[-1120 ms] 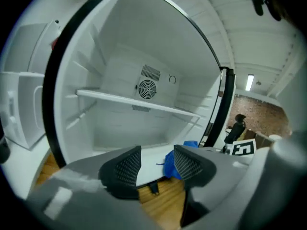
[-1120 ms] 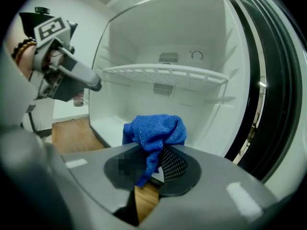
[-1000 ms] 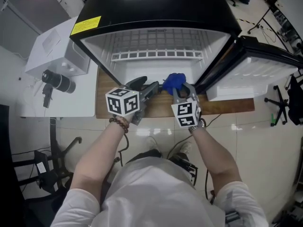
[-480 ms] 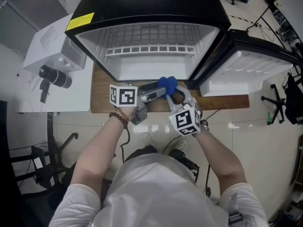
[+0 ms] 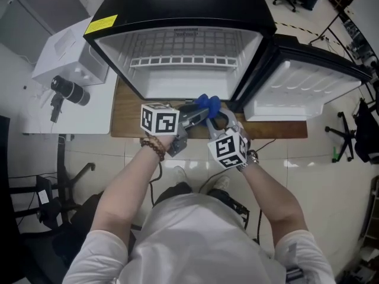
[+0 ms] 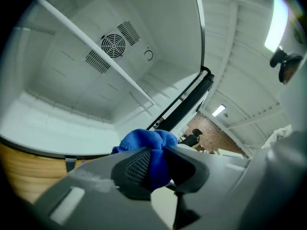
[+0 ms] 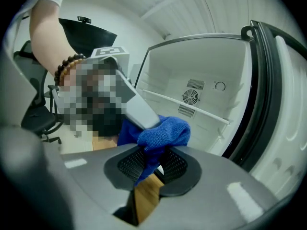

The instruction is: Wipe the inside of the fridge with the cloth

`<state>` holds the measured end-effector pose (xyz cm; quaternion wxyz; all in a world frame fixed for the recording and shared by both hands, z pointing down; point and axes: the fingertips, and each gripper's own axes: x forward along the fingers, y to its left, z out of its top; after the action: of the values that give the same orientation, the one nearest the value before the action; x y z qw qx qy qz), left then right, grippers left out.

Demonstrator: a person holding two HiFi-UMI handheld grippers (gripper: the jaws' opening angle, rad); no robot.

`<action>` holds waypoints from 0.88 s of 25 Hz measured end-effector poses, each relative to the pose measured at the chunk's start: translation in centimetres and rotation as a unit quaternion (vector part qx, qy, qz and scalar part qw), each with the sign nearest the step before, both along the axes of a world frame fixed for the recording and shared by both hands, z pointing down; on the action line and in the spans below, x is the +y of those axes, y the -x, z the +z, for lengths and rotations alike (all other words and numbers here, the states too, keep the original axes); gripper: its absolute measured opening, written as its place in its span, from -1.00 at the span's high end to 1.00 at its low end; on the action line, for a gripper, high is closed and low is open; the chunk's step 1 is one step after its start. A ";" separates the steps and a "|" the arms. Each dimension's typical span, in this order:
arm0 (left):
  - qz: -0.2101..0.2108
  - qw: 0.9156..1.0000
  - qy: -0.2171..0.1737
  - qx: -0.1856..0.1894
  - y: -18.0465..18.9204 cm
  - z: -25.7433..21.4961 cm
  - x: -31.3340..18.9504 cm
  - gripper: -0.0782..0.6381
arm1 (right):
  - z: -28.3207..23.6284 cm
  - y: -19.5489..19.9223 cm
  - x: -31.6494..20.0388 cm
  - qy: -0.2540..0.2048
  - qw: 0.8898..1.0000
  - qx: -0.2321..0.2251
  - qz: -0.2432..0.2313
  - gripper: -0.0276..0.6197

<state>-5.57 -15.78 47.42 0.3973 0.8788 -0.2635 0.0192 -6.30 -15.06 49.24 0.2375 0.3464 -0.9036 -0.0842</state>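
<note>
A blue cloth (image 5: 207,104) hangs bunched between both grippers, just in front of the open black fridge (image 5: 177,16). My right gripper (image 5: 217,117) is shut on it; in the right gripper view the cloth (image 7: 165,131) bulges up from between the pads of the right gripper (image 7: 152,166). My left gripper (image 5: 199,113) comes in from the left. Its jaws have just been closing, and the left gripper (image 6: 156,164) now pinches the cloth (image 6: 144,140) between its pads. The fridge's white inside (image 6: 96,80) shows a fan grille and a shelf rail.
The fridge door (image 5: 302,87) stands swung open to the right. The fridge rests on a wooden board (image 5: 127,123). A white table (image 5: 35,123) at the left carries a white box (image 5: 71,61) and a black cylindrical device (image 5: 70,90). Tiled floor lies below me.
The left gripper moved right to the cloth and went from wide open to shut on it. The right gripper, still holding the cloth, drew slightly back from the fridge.
</note>
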 end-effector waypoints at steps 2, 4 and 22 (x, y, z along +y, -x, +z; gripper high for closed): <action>-0.009 1.000 -0.017 -0.021 -0.4 -0.1 -0.1 0.59 | 0.1 -0.5 -0.2 0.009 1.000 -0.007 0.014 0.69; -0.017 0.999 -0.022 -0.021 -0.8 -0.2 -0.1 0.60 | 0.0 -1.0 -0.2 0.013 1.000 -0.013 0.020 0.69; -0.022 0.993 0.044 0.105 -1.6 -0.5 0.8 0.51 | -0.7 -1.6 1.7 0.002 0.999 -0.012 -0.053 0.69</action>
<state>-3.92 -15.01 46.88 0.4615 0.8516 -0.2384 -0.0702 -4.67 -13.32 48.50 0.2229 0.2982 -0.9237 -0.0905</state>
